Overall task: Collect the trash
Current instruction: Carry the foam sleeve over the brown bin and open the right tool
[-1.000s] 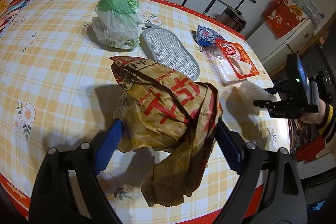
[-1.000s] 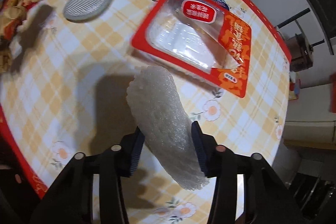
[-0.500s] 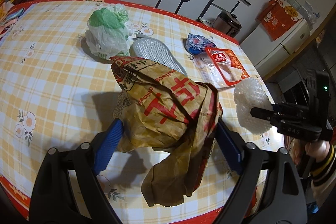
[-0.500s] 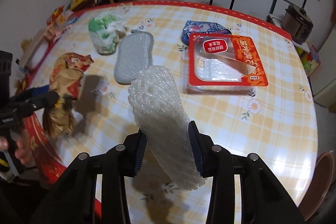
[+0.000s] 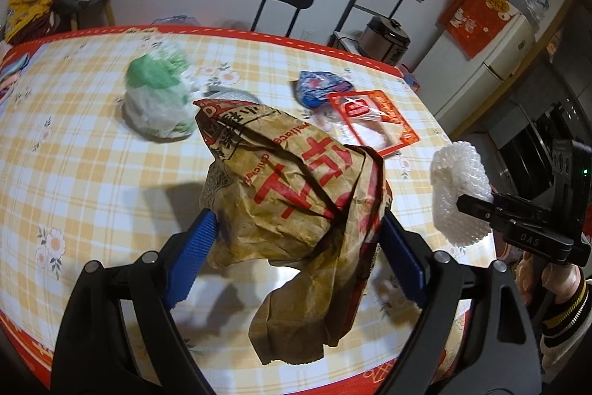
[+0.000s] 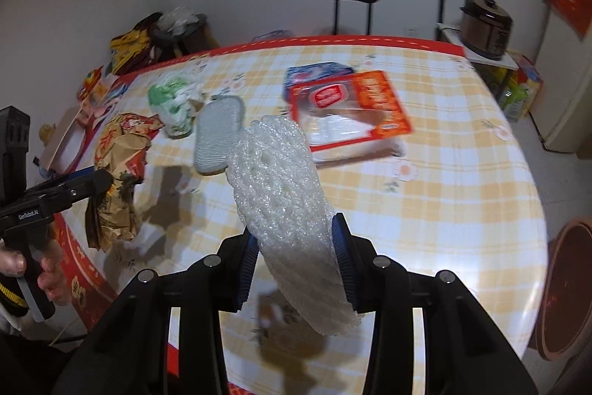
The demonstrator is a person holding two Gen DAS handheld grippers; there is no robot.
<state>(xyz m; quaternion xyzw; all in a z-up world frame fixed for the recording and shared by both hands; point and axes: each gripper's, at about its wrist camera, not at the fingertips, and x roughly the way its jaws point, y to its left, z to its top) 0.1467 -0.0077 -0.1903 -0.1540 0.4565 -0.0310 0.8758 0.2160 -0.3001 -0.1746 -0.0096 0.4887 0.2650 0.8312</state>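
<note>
Two claws are in use, each clamped on one item of trash and held above the worktop (image 5: 81,150).

Left claw (image 5: 296,247): jaws set wide, pads pressed on both sides of one crumpled brown paper bag (image 5: 296,195). Its red print is partly legible: "Wallace", "chicken".

Right claw (image 6: 294,261): jaws partly closed, gripping one strip of white foam wrap (image 6: 285,206).

Lying on the worktop, toward its far edge: one green-and-white plastic bag (image 5: 159,99), one grey mesh pad (image 6: 218,136), one blue wrapper (image 5: 318,87), one red-and-clear tray package (image 6: 351,110) whose label is unreadable.

Claw body markings: "DAS" and "GenRobot.AI".
</note>
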